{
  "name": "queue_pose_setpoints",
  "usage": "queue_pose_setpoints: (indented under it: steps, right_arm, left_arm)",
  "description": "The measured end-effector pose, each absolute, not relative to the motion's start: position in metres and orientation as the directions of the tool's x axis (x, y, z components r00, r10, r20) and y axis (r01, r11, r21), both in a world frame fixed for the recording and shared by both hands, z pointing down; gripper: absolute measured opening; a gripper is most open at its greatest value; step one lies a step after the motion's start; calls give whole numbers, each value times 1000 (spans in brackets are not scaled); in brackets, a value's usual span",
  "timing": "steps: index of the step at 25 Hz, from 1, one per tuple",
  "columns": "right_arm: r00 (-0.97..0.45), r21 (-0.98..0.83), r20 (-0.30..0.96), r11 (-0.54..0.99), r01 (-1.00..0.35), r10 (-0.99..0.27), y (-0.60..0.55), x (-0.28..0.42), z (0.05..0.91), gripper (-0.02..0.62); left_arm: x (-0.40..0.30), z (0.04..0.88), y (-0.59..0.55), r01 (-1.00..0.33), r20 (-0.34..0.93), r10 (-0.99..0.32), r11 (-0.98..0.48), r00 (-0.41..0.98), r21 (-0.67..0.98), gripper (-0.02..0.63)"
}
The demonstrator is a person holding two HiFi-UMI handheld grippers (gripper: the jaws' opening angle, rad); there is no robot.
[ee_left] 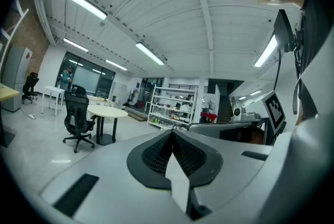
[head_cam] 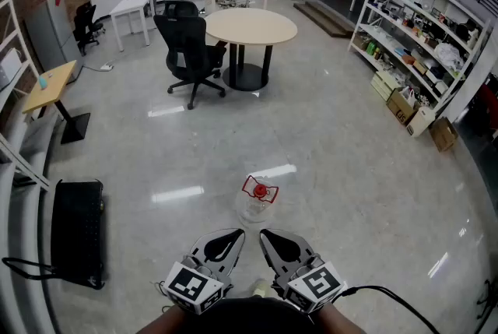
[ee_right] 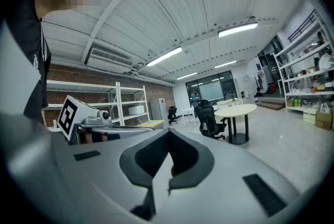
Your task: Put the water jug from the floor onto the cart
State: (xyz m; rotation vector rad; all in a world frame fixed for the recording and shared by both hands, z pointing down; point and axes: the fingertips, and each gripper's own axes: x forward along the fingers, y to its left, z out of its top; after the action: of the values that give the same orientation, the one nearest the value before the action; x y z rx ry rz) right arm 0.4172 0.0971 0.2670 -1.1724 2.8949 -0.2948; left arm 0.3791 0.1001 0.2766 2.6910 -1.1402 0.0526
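The clear water jug [head_cam: 257,200] with a red cap and handle stands on the shiny floor, a short way in front of both grippers. My left gripper [head_cam: 236,234] and right gripper [head_cam: 265,234] are held side by side close to my body, tips pointing towards the jug and apart from it. In the left gripper view the jaws of the left gripper [ee_left: 171,135] meet with nothing between them. The right gripper [ee_right: 168,135] looks the same in its own view, shut and empty. A low black flat cart [head_cam: 76,230] lies on the floor to the left.
A round table [head_cam: 250,26] and a black office chair [head_cam: 188,52] stand ahead in mid-room. Stocked shelves [head_cam: 424,29] and cardboard boxes [head_cam: 405,107] line the right side. A small desk [head_cam: 51,87] and white racks stand at the left. A person stands far back.
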Motion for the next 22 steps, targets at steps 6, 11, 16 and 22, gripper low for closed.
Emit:
queue_pose_setpoints:
  steps: [6, 11, 16, 22]
  right_arm:
    - [-721, -160, 66, 706, -690, -690, 96, 413, 266, 2]
    - [-719, -158, 66, 705, -692, -691, 97, 411, 268, 2]
    - [-712, -172, 77, 694, -699, -698, 96, 412, 267, 2]
    - [-725, -190, 29, 708, -680, -688, 96, 408, 261, 2]
  left_arm:
    - [379, 278, 99, -706, 121, -697, -683, 707, 188, 5]
    - [380, 281, 100, -699, 127, -689, -689, 713, 192, 3]
    - [382, 283, 98, -698, 127, -688, -688, 714, 198, 3]
    - [379, 282, 96, -699, 124, -691, -684, 712, 208, 5]
